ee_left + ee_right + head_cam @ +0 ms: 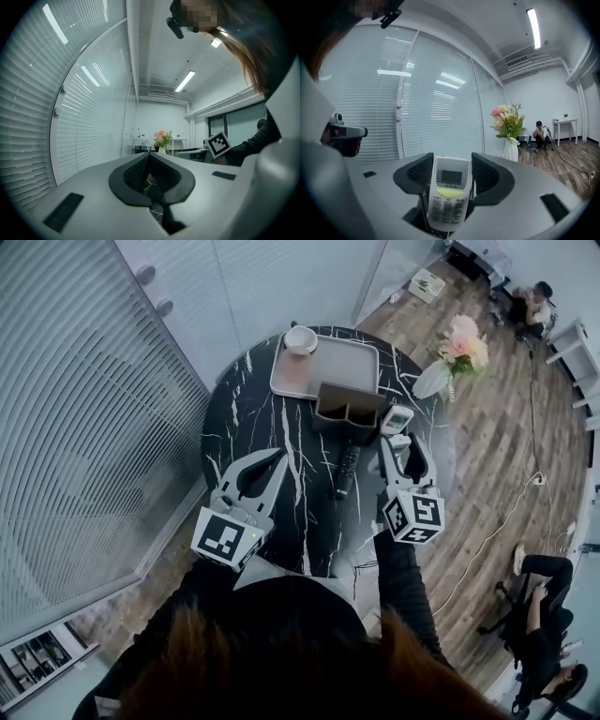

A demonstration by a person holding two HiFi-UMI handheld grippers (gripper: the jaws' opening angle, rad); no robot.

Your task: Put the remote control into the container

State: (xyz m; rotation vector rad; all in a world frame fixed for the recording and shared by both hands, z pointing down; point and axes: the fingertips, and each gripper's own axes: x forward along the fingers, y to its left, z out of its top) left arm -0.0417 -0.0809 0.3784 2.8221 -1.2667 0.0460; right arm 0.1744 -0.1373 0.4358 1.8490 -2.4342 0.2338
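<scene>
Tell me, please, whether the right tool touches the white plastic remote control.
Touching: the right gripper view shows the right tool clamping both sides of the white plastic remote control.

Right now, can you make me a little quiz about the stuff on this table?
1. True or false: the right gripper holds a white remote.
2. Which lies flat on the table? A) a black remote B) a banana
3. Fill in: the cup sits on the ____.
Key: 1 true; 2 A; 3 tray.
</scene>
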